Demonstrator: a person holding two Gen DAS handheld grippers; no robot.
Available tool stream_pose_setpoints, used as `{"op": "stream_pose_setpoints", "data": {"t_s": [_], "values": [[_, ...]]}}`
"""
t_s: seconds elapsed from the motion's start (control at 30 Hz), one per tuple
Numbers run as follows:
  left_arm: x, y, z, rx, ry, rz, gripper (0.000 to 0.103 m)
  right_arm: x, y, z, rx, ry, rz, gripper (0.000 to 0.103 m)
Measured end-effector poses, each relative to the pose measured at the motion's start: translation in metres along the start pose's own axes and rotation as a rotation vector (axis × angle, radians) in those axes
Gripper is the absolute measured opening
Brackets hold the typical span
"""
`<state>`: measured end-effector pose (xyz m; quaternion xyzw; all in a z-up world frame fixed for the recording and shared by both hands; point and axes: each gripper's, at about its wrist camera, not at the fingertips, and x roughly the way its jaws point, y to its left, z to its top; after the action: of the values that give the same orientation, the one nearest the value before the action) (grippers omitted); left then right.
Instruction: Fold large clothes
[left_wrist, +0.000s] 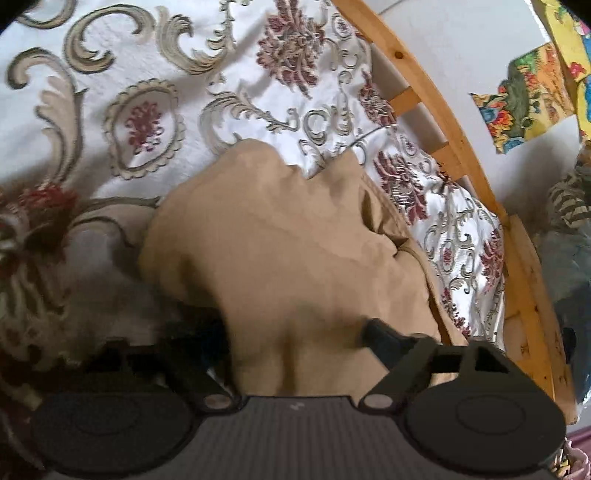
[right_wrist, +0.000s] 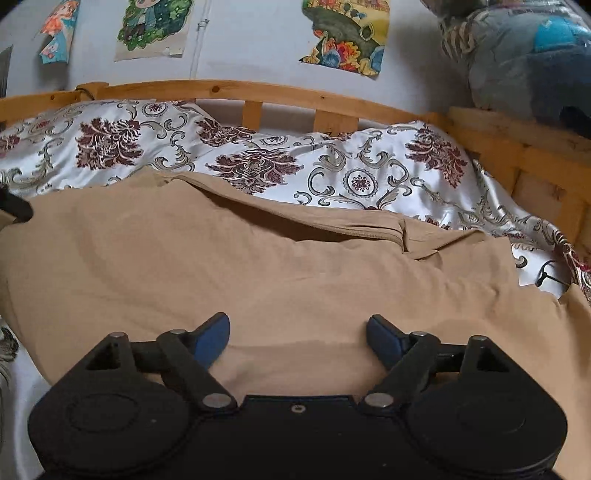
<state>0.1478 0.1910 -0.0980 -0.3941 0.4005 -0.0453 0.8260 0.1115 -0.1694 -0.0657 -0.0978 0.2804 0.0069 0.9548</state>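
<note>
Though blur hides the left gripper (left_wrist: 291, 332) tips, both it and the right gripper (right_wrist: 298, 332) gape over the tan garment (right_wrist: 258, 266) on the bed (right_wrist: 258, 162).

Tan garment (left_wrist: 280, 236) bunched on patterned bedspread (left_wrist: 122, 92), between parted jaws of left gripper (left_wrist: 295, 332).

Both cameras sit just behind their own fingers and tilt down at the bed from close by. The left wrist view looks along the tan garment (left_wrist: 280, 236) over the patterned bedspread (left_wrist: 122, 110), with the wooden bed rail (left_wrist: 436, 110) running up its right side. The right wrist view faces that rail (right_wrist: 258, 92) and the wall pictures (right_wrist: 343, 33) squarely. Both share garment (right_wrist: 221, 258), bedspread (right_wrist: 258, 162) and rail.
</note>
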Motion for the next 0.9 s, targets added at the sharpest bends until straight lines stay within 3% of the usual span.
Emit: {"op": "stream_pose_setpoints", "data": {"t_s": [0.07, 0.2, 0.3, 0.37, 0.47, 0.53, 0.6, 0.77, 0.9], "values": [[-0.002, -0.011, -0.002, 0.068, -0.027, 0.004, 0.058, 0.002, 0.004, -0.002, -0.017, 0.000, -0.013, 0.084], [-0.012, -0.051, -0.011, 0.299, -0.102, 0.044, 0.025, 0.005, 0.008, -0.002, -0.039, 0.008, -0.031, 0.083], [-0.025, -0.090, -0.017, 0.428, -0.152, 0.045, 0.014, 0.006, 0.007, -0.002, -0.028, 0.010, -0.022, 0.083], [-0.033, -0.129, -0.028, 0.596, -0.184, 0.060, 0.011, 0.006, 0.004, -0.004, -0.015, 0.007, -0.009, 0.082], [-0.041, -0.189, -0.053, 0.835, -0.203, 0.026, 0.009, 0.004, -0.004, -0.006, 0.017, -0.005, 0.018, 0.079], [-0.043, -0.223, -0.070, 0.985, -0.214, -0.004, 0.009, -0.003, -0.016, -0.008, 0.076, -0.040, 0.061, 0.066], [-0.040, -0.254, -0.082, 1.094, -0.174, -0.059, 0.008, -0.017, -0.035, -0.006, 0.150, -0.058, 0.081, 0.045], [-0.017, -0.311, -0.111, 1.251, -0.070, -0.118, 0.008, -0.076, -0.096, -0.010, 0.334, -0.110, 0.011, 0.043], [0.010, -0.336, -0.155, 1.357, 0.008, -0.149, 0.008, -0.113, -0.146, -0.019, 0.423, -0.082, -0.015, 0.041]]}}
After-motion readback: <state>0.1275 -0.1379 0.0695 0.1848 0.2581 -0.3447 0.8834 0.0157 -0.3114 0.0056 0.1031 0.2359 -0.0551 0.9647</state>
